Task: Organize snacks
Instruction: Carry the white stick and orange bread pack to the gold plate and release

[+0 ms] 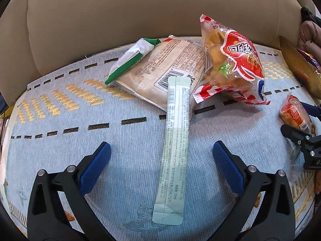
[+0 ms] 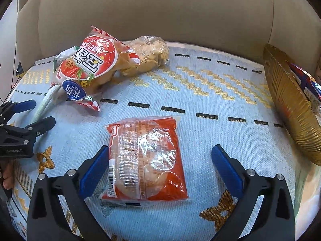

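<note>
A long pale-green stick sachet [image 1: 175,146] lies on the patterned cloth between the spread fingers of my left gripper [image 1: 161,152], which is open and holds nothing. Beyond it lie a beige flat packet [image 1: 170,68], a green-and-white sachet [image 1: 132,58] and a puffy red-and-white snack bag [image 1: 234,60]. My right gripper [image 2: 160,156] is open around an orange-red wrapped bun packet [image 2: 146,160] lying flat; its left pad [image 2: 94,172] touches the packet's edge. The gold bowl [image 2: 289,104] at the right holds a blue-and-red packet [image 2: 307,80]. The red-and-white snack bag [image 2: 90,68] shows up at the far left.
A beige sofa back [image 1: 140,10] rises behind the cloth. A clear bag of biscuits [image 2: 148,54] sits near the sofa back. The left gripper [image 2: 30,116] shows at the left edge of the right wrist view, with a hand below it. Pinkish fabric [image 1: 311,34] lies far right.
</note>
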Tool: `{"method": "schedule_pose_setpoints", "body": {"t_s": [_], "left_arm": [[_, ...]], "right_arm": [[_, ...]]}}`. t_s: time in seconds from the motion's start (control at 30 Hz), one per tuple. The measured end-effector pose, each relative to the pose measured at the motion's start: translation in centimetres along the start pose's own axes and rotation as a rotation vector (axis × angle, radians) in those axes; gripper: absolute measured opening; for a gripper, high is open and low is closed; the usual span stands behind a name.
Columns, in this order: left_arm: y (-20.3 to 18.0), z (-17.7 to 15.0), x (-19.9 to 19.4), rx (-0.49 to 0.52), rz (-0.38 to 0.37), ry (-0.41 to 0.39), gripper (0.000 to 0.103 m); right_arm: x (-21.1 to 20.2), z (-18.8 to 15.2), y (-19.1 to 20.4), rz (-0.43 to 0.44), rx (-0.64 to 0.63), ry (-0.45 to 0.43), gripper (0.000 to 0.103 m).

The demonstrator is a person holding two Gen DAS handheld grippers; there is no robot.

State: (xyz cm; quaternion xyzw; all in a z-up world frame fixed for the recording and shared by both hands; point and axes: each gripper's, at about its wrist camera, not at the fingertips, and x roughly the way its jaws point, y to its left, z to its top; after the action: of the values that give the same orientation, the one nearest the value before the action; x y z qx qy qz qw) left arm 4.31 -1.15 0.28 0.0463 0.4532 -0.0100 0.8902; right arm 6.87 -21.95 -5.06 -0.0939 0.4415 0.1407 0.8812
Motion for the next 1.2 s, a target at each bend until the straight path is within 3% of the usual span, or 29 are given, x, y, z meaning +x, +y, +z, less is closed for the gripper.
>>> {"method": "schedule_pose_setpoints", "body": {"t_s": [0.07, 0.13, 0.23, 0.3, 0.4, 0.57, 0.83, 1.0, 1.2], "left_arm": [[0.0, 0.0, 0.0, -0.003, -0.004, -0.002, 0.1], [0.2, -0.3, -0.4, -0.012, -0.007, -0.015, 0.094], [0.1, -0.9, -1.3, -0.004, -0.009, -0.033, 0.073], [-0.3, -1.2, -1.9, 0.018, -0.021, -0.037, 0.049], [-1.3, -1.6, -2.6, 0.061, -0.05, -0.035, 0.018], [-1.3, -1.5, -4.0, 0.064, -0.082, -0.052, 0.016], [-1.5, 2.4, -8.5, 0.082, -0.098, -0.159, 0.015], [-3.4, 7.3, -8.7, 0.088, -0.163, -0.145, 0.015], [-8.4, 14.9, -10.4, 0.189, -0.23, -0.198, 0.016]], "right_arm": [[0.0, 0.1, 0.0, 0.0, -0.005, 0.015, 0.098], [-0.2, 0.0, 0.3, -0.006, -0.009, 0.026, 0.098], [-0.8, -0.1, 0.6, 0.0, -0.029, 0.043, 0.087], [-1.5, 0.0, 1.1, 0.029, -0.052, 0.052, 0.054], [-1.8, 0.1, 1.5, 0.055, -0.071, 0.073, 0.051], [-2.9, 0.8, 0.1, 0.093, -0.009, 0.047, 0.05], [-7.7, 4.0, -4.0, 0.094, 0.119, -0.108, 0.05], [-10.9, 6.4, -8.0, 0.056, 0.218, -0.202, 0.05], [-13.4, 7.7, -14.5, 0.009, 0.405, -0.273, 0.05]]}}
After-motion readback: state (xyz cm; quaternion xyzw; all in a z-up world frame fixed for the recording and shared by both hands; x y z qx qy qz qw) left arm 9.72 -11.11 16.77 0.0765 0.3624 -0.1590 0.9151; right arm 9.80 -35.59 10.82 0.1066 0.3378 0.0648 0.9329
